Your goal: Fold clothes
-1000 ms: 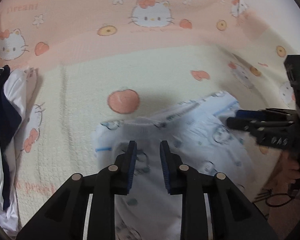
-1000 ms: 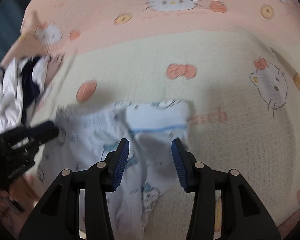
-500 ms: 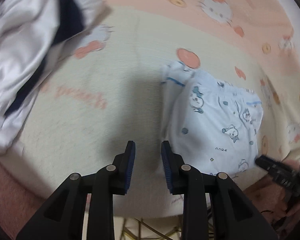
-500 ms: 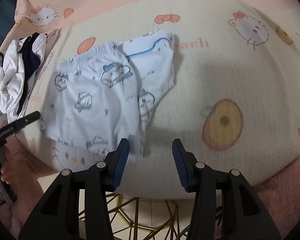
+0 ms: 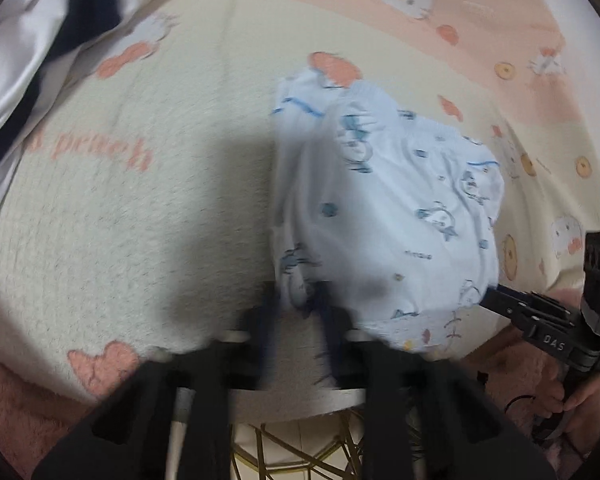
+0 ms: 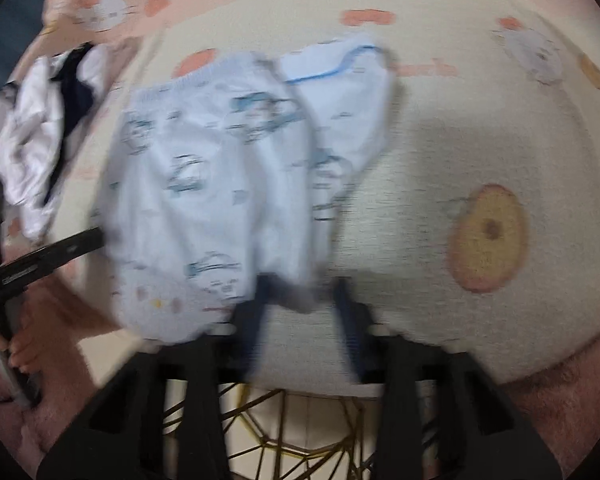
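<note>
Light blue printed shorts [image 5: 384, 208] lie flat on a cream and pink cartoon blanket [image 5: 140, 200], one side folded over. They also show in the right wrist view [image 6: 204, 184]. My left gripper [image 5: 298, 312] is open, with its fingertips at the shorts' near left corner. My right gripper [image 6: 302, 300] is open, its fingertips on either side of the shorts' near right corner. Both views are motion blurred. Each gripper shows at the edge of the other's view: the right one [image 5: 540, 316], the left one [image 6: 40, 256].
A crumpled white and navy garment [image 6: 44, 120] lies at the blanket's left; it also fills the upper left of the left wrist view [image 5: 40, 40]. The blanket's near edge hangs over a gold wire frame [image 6: 300, 432]. A pink fuzzy surface [image 5: 20, 400] lies below.
Both grippers pulled back off the shorts toward the near edge, then moved forward again to the shorts' near corners. The shorts now lie flat on the blanket.
</note>
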Demonstrator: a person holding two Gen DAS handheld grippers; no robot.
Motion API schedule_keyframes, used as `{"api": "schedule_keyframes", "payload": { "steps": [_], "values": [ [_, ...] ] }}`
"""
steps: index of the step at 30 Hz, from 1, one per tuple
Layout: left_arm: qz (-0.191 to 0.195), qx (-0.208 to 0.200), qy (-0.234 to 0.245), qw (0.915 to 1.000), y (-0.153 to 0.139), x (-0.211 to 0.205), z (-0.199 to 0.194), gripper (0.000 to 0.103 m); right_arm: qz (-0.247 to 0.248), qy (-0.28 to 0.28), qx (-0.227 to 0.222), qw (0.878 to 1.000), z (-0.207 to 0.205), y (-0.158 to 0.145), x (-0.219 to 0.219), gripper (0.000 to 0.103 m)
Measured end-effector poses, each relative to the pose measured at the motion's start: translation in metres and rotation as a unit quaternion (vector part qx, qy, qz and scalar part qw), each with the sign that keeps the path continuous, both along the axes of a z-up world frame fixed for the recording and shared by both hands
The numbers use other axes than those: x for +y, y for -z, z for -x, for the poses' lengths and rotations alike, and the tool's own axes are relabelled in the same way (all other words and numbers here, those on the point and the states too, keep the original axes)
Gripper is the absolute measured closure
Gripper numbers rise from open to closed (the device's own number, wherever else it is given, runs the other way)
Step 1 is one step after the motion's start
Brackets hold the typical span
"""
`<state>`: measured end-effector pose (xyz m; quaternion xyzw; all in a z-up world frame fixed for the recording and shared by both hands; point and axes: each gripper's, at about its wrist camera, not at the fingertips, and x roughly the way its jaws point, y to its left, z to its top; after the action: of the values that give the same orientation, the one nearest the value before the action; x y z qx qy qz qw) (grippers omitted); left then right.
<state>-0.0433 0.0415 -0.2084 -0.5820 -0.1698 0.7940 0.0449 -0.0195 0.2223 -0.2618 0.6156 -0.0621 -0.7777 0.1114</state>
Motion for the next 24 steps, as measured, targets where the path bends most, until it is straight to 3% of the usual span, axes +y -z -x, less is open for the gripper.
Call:
{"api": "schedule_keyframes", "payload": {
  "steps": [6, 13, 19, 22, 24],
  "values": [
    [0.023, 0.047, -0.009, 0.9986, -0.023, -0.004, -0.01, 0.096, -0.054, -0.03, 0.024, 0.998, -0.001, -0.002, -0.012, 0.087],
    [0.085, 0.022, 0.009, 0.9961, -0.013, 0.003, -0.002, 0.096, -0.092, -0.029, 0.031, 0.995, 0.002, -0.003, -0.013, 0.087],
    [0.12, 0.0, -0.031, 0.9923, -0.011, -0.016, 0.0, 0.096, -0.08, -0.004, 0.025, 0.996, 0.007, -0.006, 0.002, 0.081],
    [0.09, 0.033, -0.053, 0.9939, -0.028, -0.028, -0.003, 0.096, -0.055, 0.022, 0.052, 0.997, 0.004, -0.022, 0.016, 0.08],
    [0.06, 0.055, -0.024, 0.9964, -0.035, -0.018, -0.001, 0.095, -0.024, 0.031, 0.077, 0.996, 0.005, -0.035, 0.023, 0.077]
  ]
}}
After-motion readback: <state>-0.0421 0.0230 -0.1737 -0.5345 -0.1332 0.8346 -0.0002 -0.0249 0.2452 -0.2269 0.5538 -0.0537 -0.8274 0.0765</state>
